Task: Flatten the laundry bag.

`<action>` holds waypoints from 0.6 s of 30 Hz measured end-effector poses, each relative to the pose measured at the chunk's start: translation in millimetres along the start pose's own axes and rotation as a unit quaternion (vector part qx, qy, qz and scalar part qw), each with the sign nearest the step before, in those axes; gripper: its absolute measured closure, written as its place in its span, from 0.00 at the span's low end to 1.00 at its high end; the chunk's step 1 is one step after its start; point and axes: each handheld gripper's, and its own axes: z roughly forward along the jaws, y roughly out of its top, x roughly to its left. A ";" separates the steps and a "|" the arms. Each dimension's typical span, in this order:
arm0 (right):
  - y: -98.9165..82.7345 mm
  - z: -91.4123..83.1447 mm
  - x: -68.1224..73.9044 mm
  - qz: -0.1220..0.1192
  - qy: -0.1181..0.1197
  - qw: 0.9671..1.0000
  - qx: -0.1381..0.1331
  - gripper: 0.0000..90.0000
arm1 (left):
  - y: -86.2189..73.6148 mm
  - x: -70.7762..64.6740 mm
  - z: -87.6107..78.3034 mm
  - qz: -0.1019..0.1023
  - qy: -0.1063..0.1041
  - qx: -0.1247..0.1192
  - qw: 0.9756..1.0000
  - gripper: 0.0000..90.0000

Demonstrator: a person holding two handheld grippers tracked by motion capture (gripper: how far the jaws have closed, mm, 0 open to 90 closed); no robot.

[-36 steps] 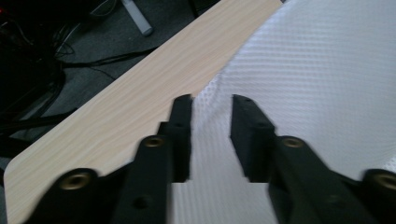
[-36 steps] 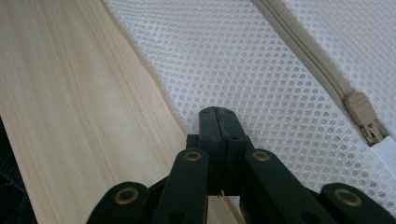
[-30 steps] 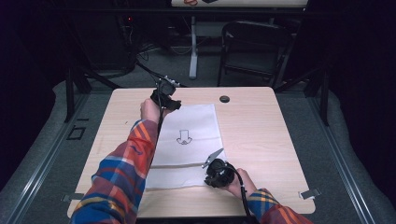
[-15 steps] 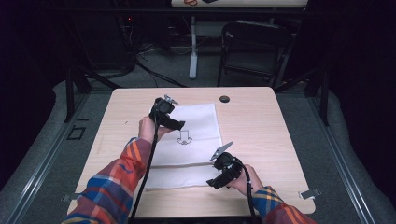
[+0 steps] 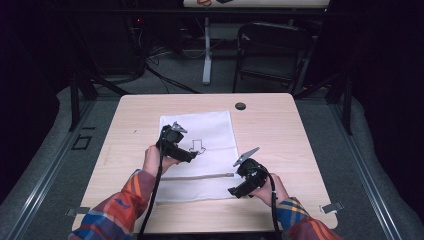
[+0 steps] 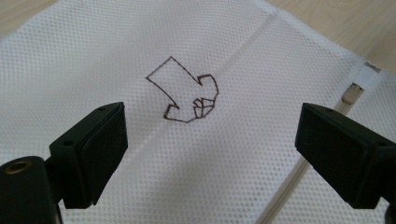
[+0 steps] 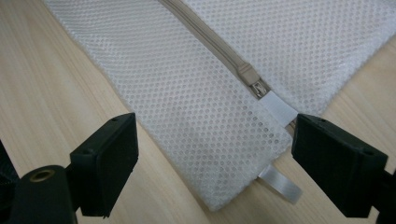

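A white mesh bag (image 5: 210, 135) lies flat on the wooden table (image 5: 300, 130), with a brown arrow outline (image 6: 184, 91) drawn on it and a beige zipper (image 7: 205, 35) running across its near part. My left gripper (image 5: 186, 155) hovers open over the bag's middle, beside the arrow; both jaws frame the arrow in the left gripper view. My right gripper (image 5: 238, 191) is open above the bag's near right corner. The zipper pull (image 7: 250, 77) and a white tab (image 7: 279, 108) sit between its jaws, a little ahead. A white loop (image 7: 280, 183) sticks out at the corner.
A small black round object (image 5: 240, 106) rests near the table's far edge. A dark chair (image 5: 272, 50) and a white post (image 5: 207, 50) stand on the floor beyond the table. Bare wood surrounds the bag on both sides.
My left gripper has come back from the bag's far edge to its middle by the arrow. My right gripper has shifted slightly right and toward the near edge, at the bag's corner.
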 end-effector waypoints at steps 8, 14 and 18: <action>2.0 0.9 -1.7 0.002 -0.013 1.000 0.006 0.22 | -9.5 -2.6 0.4 0.001 -0.010 0.005 1.000 0.09; 1.5 2.2 -0.9 0.001 -0.018 1.000 0.004 0.22 | -11.0 -9.2 1.5 0.007 -0.021 0.006 1.000 0.09; -0.1 2.2 -1.7 -0.001 -0.017 1.000 0.011 0.24 | -10.3 -15.9 4.0 0.013 -0.029 0.008 0.999 0.09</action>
